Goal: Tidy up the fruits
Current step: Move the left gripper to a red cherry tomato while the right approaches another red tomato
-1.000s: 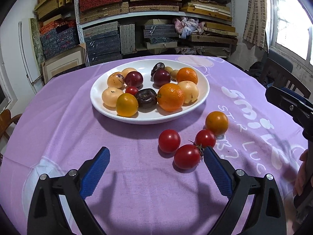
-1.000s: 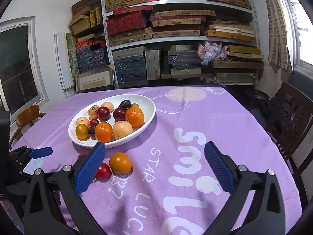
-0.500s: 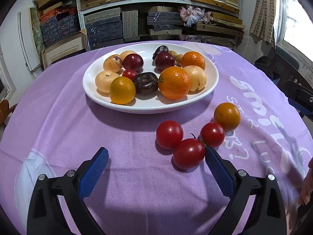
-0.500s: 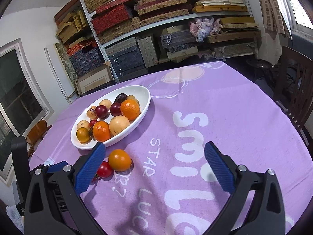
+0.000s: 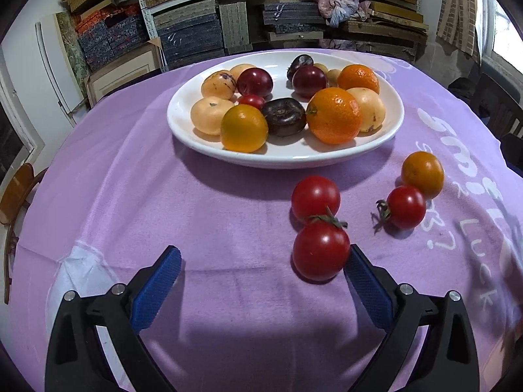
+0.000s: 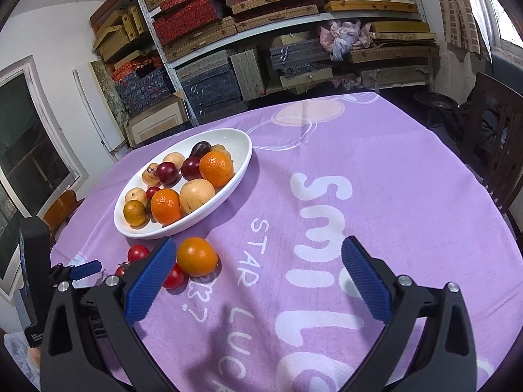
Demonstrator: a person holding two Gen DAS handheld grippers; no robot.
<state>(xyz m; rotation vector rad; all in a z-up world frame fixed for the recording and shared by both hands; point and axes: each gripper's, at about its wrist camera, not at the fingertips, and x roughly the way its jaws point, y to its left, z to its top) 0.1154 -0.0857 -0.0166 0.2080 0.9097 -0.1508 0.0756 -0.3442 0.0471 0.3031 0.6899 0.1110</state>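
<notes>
To pick the nearest tomato (image 5: 320, 251) cleanly, the left gripper (image 5: 261, 274) should shift right to centre it, then close gently. Its jaws gape wide, empty, the right pad just beside the fruit. The right gripper (image 6: 258, 271) hovers wide open, empty, over the table (image 6: 392, 176), near the plate (image 6: 183, 228).

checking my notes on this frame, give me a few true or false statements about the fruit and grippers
1. Three red tomatoes lie on the cloth outside the plate. True.
2. The left gripper is shut on a tomato. False: it is open, with the nearest tomato by its right finger.
3. The plate is empty. False: it holds oranges, plums and other fruit.
4. The right gripper is open and holds nothing. True.
5. An orange fruit sits on the cloth beside a tomato. True.
</notes>
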